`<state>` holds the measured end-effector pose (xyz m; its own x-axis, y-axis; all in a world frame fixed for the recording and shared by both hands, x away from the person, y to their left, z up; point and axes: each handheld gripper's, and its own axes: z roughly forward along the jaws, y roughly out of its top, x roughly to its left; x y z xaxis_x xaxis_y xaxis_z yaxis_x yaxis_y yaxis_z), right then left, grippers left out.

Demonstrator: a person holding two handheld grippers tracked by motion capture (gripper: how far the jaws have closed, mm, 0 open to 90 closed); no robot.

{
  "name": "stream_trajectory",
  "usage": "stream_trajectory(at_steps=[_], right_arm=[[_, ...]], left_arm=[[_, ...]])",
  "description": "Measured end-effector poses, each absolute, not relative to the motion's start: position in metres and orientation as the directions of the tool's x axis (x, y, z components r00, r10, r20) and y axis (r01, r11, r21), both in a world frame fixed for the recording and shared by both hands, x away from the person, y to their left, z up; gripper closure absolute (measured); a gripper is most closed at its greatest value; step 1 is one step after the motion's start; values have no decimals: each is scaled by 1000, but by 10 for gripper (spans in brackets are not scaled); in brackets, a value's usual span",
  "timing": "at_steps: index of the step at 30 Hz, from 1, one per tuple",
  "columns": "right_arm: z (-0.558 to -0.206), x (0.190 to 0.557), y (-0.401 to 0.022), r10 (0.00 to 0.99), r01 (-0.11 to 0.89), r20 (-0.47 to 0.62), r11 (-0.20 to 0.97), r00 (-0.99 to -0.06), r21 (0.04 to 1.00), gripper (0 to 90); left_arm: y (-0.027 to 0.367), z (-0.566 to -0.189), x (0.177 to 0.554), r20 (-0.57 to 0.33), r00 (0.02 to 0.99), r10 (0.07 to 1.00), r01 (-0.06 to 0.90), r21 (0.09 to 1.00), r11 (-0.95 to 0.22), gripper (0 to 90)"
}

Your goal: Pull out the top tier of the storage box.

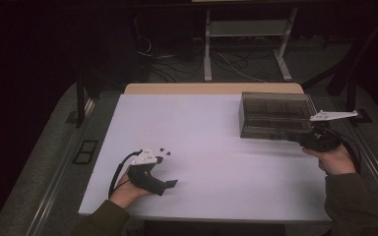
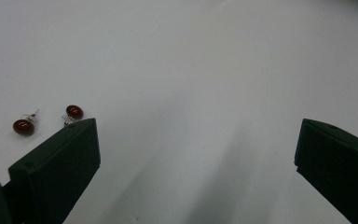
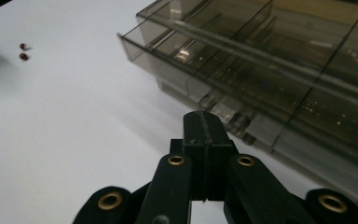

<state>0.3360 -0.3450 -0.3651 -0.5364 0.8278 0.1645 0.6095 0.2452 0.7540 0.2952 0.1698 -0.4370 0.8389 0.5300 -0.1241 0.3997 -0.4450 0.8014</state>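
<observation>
Left gripper point(image 1: 170, 183) sits low at the near-left of the white table point(image 1: 216, 162), jaws spread wide and empty; the two red earrings point(image 2: 46, 120) lie just outside its left jaw, so my read is swing left to centre one stud before closing, and pinch the bead, not the thin post. Right gripper point(image 3: 204, 126) is closed on nothing, tip just at the front edge of the smoky compartment box point(image 1: 275, 114) at far right. Probably it should steady or open that box while the left brings an earring over.

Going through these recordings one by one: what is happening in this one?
A person holds a gripper in each hand over a white table. The left gripper is open beside two small red earrings. The right gripper, jaws shut and holding nothing, sits at the front edge of a smoky clear compartment box.
</observation>
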Motion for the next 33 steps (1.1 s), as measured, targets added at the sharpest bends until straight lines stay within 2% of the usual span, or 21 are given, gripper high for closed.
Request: stream_trajectory(at_steps=[18, 33], right_arm=[[-355, 370, -351, 856, 613, 134, 240, -500, 753, 889], [-366, 379, -356, 875, 633, 104, 255, -473, 731, 890]], left_arm=[[170, -437, 295, -129, 838, 530, 403, 801, -442, 0], [169, -438, 295, -128, 840, 528, 403, 799, -447, 0]])
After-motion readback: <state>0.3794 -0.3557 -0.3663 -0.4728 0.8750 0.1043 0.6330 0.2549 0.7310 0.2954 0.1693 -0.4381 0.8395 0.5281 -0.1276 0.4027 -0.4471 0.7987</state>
